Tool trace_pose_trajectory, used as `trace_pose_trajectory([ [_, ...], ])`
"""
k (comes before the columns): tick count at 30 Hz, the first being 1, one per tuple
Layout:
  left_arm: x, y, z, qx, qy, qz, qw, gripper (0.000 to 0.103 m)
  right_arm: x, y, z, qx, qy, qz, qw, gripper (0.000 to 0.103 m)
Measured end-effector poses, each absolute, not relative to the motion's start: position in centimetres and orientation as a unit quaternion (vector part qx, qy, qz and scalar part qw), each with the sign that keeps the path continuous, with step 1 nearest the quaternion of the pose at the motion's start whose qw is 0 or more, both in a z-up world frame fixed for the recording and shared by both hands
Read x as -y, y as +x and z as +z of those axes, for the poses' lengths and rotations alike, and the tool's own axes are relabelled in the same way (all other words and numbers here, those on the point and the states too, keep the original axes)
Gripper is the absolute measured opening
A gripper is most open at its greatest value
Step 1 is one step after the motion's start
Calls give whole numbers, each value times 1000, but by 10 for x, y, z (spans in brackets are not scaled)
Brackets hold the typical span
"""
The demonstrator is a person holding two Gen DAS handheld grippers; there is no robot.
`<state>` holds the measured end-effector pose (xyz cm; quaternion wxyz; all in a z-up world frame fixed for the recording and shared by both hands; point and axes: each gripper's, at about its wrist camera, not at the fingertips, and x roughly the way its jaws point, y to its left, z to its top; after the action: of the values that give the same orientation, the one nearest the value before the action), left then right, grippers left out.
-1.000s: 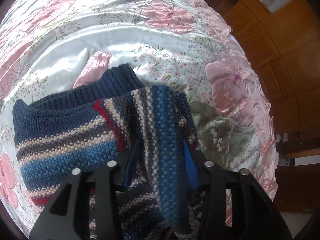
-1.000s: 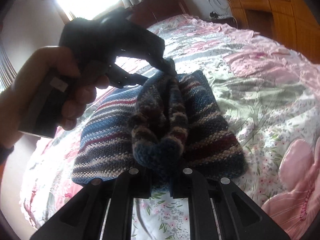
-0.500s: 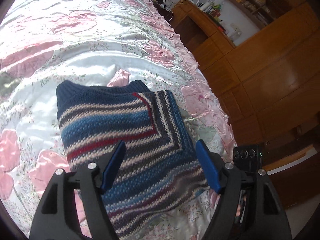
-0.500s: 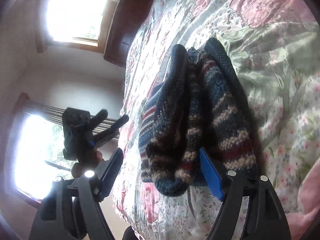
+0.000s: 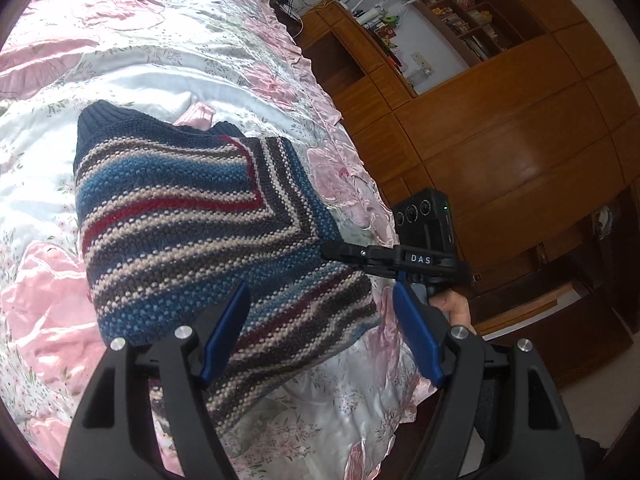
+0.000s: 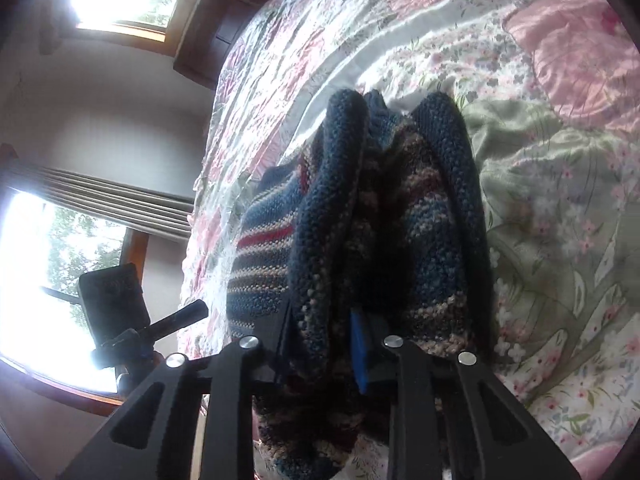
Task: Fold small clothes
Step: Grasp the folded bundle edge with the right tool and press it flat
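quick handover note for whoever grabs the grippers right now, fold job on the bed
Left gripper: open, above the near end of the striped sweater, holding nothing.
Right gripper: shut on the sweater's folded edge at its right side.
The sweater lies folded on the floral bedspread, navy collar at the far end.
Done: side parts folded in.
Left: probably one last fold or release, then tidy the bundle.
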<state>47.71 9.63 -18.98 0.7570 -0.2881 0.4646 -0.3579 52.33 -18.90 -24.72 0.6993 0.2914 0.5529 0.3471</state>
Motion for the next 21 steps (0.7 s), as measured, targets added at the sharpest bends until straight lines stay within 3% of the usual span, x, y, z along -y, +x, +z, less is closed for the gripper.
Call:
trace_pose_trajectory([
  [7,-82,478,-188,-471,-281,-371,749,73,220,527,-204,-523,278,330,735,23],
  [16,-79,482,-209,-496,-292,-376,726,73,233,525,-271,-545,301,287,728,23],
  [17,-78,483,-212,-502,-291,-375,723,73,234,526,-275,-543,308,289,726,24],
  [20,-80,483,-219,-508,-298,-375,716,72,241,526,-278,-544,321,283,722,47],
  [21,-80,483,-218,-506,-303,-379,713,72,245,528,-275,-538,327,285,723,48],
])
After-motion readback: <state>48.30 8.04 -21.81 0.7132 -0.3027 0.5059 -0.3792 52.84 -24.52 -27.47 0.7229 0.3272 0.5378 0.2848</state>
